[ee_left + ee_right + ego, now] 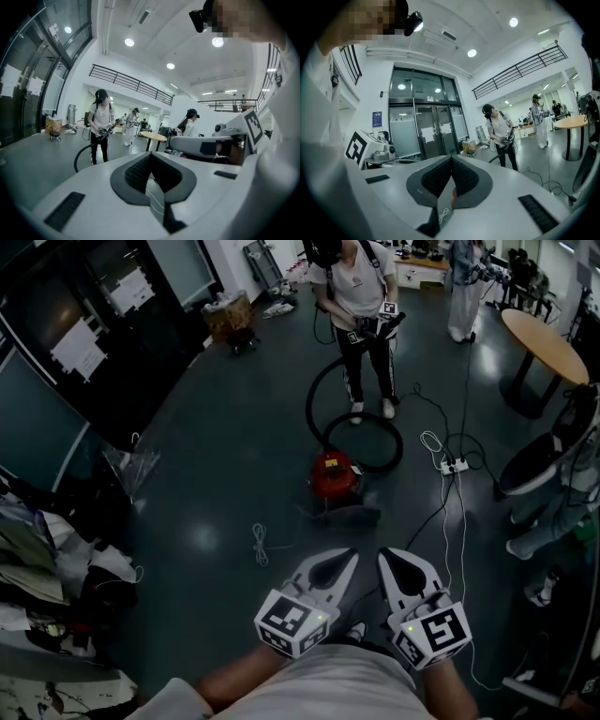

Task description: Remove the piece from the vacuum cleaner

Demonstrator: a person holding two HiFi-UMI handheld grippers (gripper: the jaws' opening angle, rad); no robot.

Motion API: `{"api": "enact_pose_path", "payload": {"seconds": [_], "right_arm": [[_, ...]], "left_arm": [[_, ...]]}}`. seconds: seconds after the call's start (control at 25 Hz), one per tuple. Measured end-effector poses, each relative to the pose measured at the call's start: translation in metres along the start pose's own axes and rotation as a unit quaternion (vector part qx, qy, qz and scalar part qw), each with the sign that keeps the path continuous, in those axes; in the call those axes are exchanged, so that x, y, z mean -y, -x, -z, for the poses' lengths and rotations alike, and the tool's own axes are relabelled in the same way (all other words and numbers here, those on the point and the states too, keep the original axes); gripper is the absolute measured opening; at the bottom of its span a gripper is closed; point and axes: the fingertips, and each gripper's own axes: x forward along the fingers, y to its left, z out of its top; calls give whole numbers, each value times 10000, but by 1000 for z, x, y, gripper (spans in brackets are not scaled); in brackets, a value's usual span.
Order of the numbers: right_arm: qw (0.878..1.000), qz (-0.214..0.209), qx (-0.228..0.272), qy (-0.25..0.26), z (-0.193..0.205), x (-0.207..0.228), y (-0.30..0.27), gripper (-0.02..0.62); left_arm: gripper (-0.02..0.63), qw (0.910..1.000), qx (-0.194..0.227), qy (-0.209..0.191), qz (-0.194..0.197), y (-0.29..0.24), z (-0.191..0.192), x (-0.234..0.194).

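Observation:
A red vacuum cleaner [333, 474] stands on the dark floor ahead of me, with a dark flat piece [345, 515] lying at its near side. Its black hose [364, 430] loops up to another person [361, 296], who holds the hose's far end with their own grippers. My left gripper [347, 557] and right gripper [386, 555] are held side by side close to my body, well short of the vacuum. Both are shut with nothing between the jaws. The left gripper [151, 154] faces that person [101, 124] and the hose [80, 157]. The right gripper [451, 158] faces the same person [499, 133].
A white cable [260, 542] lies on the floor to the left. A power strip [453, 465] with trailing cords lies to the right. A round table [544, 343], a chair [539, 465] and a seated person [562, 507] fill the right side. Cluttered belongings [47, 568] line the left.

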Motion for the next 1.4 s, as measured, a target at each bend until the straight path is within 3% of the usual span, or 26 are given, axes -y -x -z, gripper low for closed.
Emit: {"api": "enact_pose_path", "payload": {"seconds": [0.32,0.8,1.0,1.16,1.4], "right_arm": [[9999,67,-125,-64,3,24,-56,15],[9981,421,-383,-236,11,88,-224,15],[9963,604,-498,-352,21,111,-272,15],[9948,650,-650,-429,38,131,-292,15],[9911,544,-1196,-190,103,171,-323,15]], "left_arm": [[6,10000,-47,79,38,-29,-3,-52],[6,9984,-251,-231,449,-116,-14,-215],[6,9958,-396,-318,757,-149,-9,-260],[6,9941,-531,-321,885,-174,11,-277],[6,9883,-1019,-575,981,-214,79,-305]]}}
